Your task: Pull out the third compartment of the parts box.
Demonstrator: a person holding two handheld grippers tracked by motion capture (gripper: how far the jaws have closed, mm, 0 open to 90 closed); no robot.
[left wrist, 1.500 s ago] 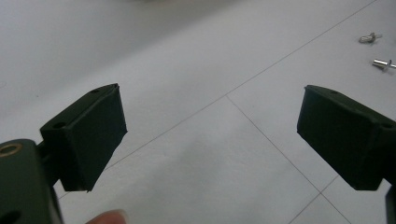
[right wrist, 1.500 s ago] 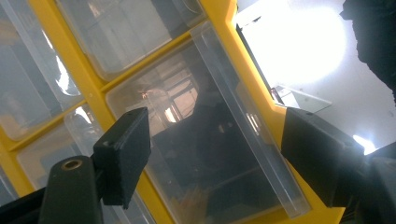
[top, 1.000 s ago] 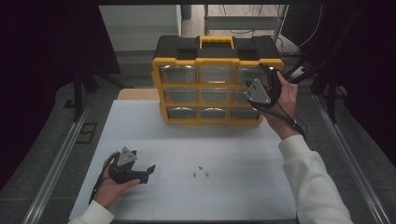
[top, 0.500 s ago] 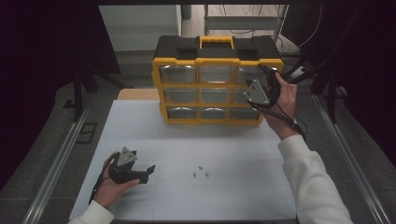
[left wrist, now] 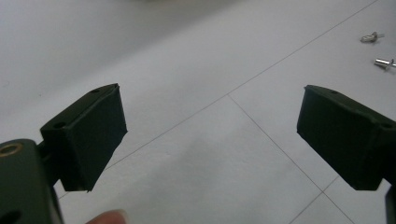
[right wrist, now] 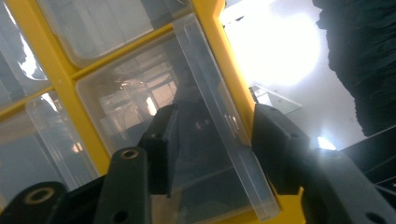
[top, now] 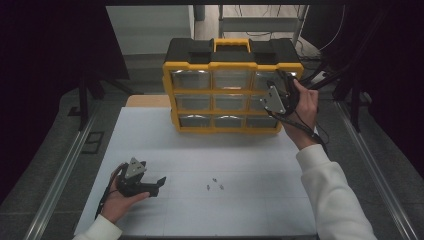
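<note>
Yellow-and-black plastic organiser cabinet (top: 232, 90), upper centre of the high view: moulded frame semi-gloss, its clear plastic drawer front (right wrist: 205, 126) glossy and smooth, throwing reflections and glare in the right gripper view. White matt table sheet (top: 200, 150), smooth with thin printed grid lines, looks like paper or laminate; the small shiny metal fasteners (left wrist: 378, 49) at upper right of the left gripper view are bright and polished. Black matt gripper pads (left wrist: 95, 133) look rubbery, slightly dull-textured; white knit cloth sleeve (top: 335, 195) at lower right, soft finish.
</note>
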